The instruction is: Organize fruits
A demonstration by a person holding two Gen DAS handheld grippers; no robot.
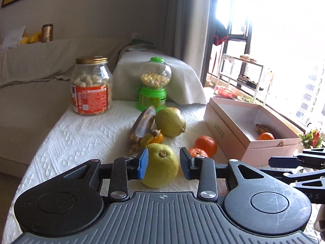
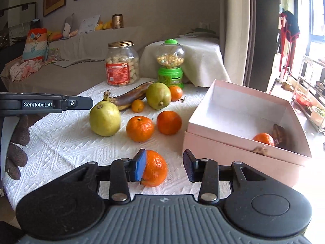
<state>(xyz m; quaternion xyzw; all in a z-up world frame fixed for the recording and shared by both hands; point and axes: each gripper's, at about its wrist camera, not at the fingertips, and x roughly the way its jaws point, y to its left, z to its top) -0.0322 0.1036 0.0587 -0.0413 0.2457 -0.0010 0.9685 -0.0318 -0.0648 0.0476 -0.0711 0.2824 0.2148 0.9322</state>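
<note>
A yellow-green pear [image 1: 162, 168] sits between the pads of my left gripper [image 1: 163, 164], which hug its sides near the stem; its underside is at the white cloth. Seen from the right wrist, that gripper [image 2: 89, 102] meets the pear [image 2: 104, 119] at its upper left. My right gripper [image 2: 164, 167] stands open around a mandarin [image 2: 155, 168] that touches the blue pad, with a gap to the other finger. A pink box [image 2: 233, 154] at the right holds a mandarin [image 2: 263, 138] and a dark banana [image 2: 281, 134]. Loose on the cloth are two mandarins [image 2: 140, 128], another pear [image 2: 158, 96] and a banana [image 2: 130, 98].
A peanut jar [image 2: 122, 64] and a green candy dispenser [image 2: 170, 63] stand at the table's far end. A gloved hand [image 2: 18, 146] holds the left gripper. A covered sofa runs along the left, and a window with racks is at the right.
</note>
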